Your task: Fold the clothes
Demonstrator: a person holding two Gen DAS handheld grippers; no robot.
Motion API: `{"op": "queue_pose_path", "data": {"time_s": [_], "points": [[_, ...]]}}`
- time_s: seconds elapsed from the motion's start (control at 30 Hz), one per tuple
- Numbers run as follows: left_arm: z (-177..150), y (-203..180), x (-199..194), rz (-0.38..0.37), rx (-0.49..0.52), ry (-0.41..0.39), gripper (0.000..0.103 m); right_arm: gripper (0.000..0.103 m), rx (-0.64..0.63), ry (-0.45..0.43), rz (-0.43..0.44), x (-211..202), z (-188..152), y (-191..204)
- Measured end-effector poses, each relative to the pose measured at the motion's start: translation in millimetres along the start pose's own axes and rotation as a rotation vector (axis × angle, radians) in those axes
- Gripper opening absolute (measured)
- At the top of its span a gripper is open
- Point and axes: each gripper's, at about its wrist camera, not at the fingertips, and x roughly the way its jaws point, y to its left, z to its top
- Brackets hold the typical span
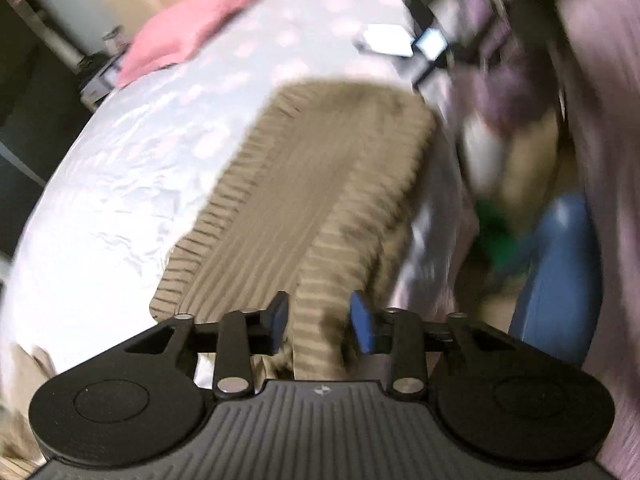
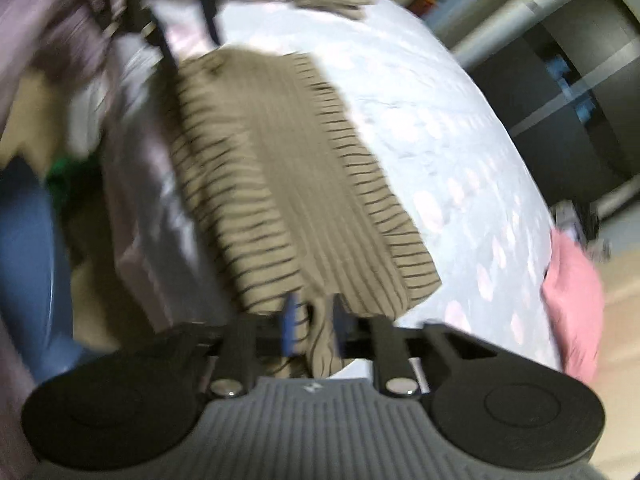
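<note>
Two grippers each have a bunch of the same garment, a tan striped knit top, which lies spread along the bed near its edge, on a pale bedspread with faint pink spots.

From the left wrist view, the left gripper has its jaws part open, with blue pads on either side of a gathered fold of the tan knit. The fold fills most of the gap and rises between the pads, but blur hides whether both pads press on it, so I cannot tell if the grip is firm. The rest of the garment runs away from the jaws toward the far end of the bed, with its dark-striped ribbing on the edges.

From the right wrist view, the right gripper has its jaws nearly closed, pinching a narrow bunch of the same fabric between the blue pads. The cloth hangs a little below the pads and fans out beyond them across the bedspread.

A pink cloth lies at the far corner of the bed. Off the bed's edge, by the person's blurred sleeve, a blue bin stands beside something green. Both views are smeared by motion, so finer detail is lost.
</note>
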Motion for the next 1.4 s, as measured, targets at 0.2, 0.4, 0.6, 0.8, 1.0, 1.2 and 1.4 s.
{"op": "queue_pose_path", "data": {"time_s": [0.2, 0.4, 0.6, 0.8, 1.0, 1.2, 1.4], "points": [[0.5, 21.9, 27.9, 0.001, -0.167, 0.057, 0.022, 0.009, 0.196, 0.033, 0.031, 34.7, 8.5, -21.8], [-16.1, 24.2, 77.0, -0.05, -0.239, 0.172, 0.02, 0.009, 0.279, 0.206, 0.123, 82.9, -23.6, -24.3], [-29.4, 45.7, 82.6, -0.133, -0.408, 0.162, 0.02, 0.009, 0.401, 0.228, 0.165, 89.0, -44.0, -38.3], [-27.0, 51.5, 53.8, -0.09, -0.46, 0.096, 0.02, 0.012, 0.472, 0.193, 0.137, 62.7, -44.6, -50.3], [-12.0, 82.9, 21.7, 0.017, -0.559, -0.047, 0.026, 0.014, 0.58, 0.04, 0.032, 34.6, -26.0, -78.4], [-11.3, 131.3, 33.6, 0.115, -0.779, -0.085, 0.026, 0.015, 0.775, -0.001, -0.034, 47.8, -24.2, -117.1], [-22.8, 155.1, 66.5, 0.152, -0.843, -0.087, 0.019, 0.015, 0.896, -0.03, -0.043, 111.4, -7.8, -133.3]]}}
